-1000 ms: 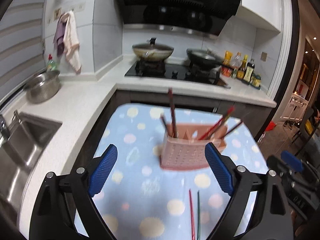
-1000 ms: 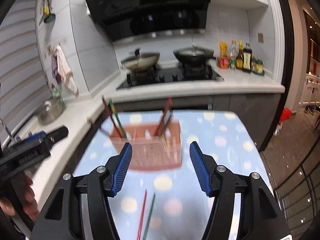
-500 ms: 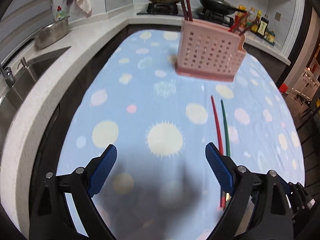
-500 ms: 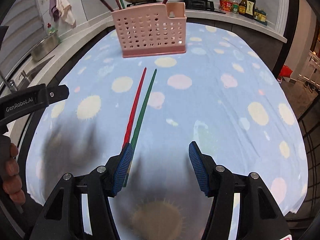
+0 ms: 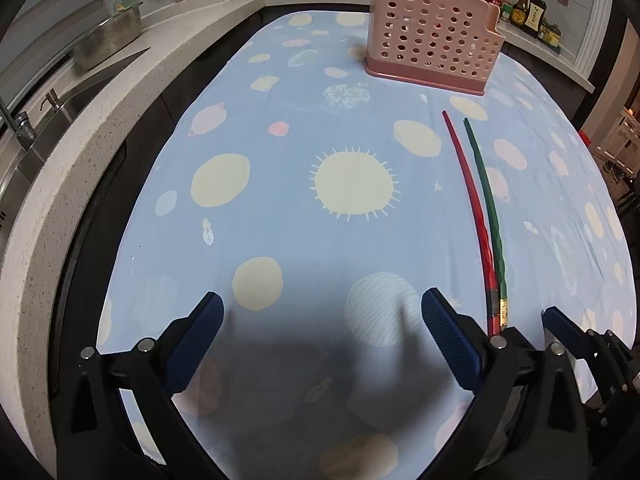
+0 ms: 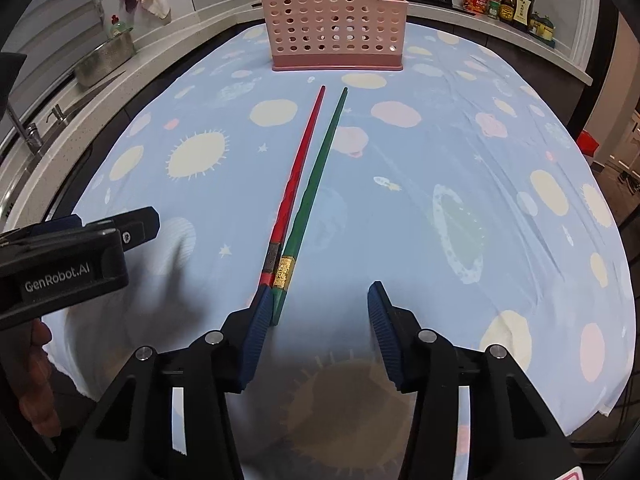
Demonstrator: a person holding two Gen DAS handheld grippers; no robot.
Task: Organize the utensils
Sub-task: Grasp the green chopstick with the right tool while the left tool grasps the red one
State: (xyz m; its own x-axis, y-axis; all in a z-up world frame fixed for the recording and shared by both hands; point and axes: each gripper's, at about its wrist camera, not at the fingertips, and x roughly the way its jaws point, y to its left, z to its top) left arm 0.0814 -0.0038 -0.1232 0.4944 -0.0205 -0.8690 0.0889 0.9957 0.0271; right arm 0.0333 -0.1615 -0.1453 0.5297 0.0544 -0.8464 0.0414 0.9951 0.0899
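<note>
Right gripper [image 6: 316, 312] spread wide, grasping nothing, low over the tablecloth's [image 6: 460, 152] near edge | left finger [image 6: 256, 320] beside the butt ends of red chopstick [image 6: 298, 164] and green chopstick [image 6: 320, 164], lying side by side mid-cloth, tips toward pink holder [image 6: 334, 20] at far edge | left gripper [image 5: 320, 332] likewise spread, empty, near edge.

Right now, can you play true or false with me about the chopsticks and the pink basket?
1. The red chopstick and green chopstick lie side by side on the tablecloth. True.
2. The pink utensil basket is lying on its side. False: it stands upright.
3. The right gripper grips the green chopstick. False: its jaws are open, holding nothing.
4. The left gripper is open. True.
5. The basket already holds other chopsticks. True.
</note>
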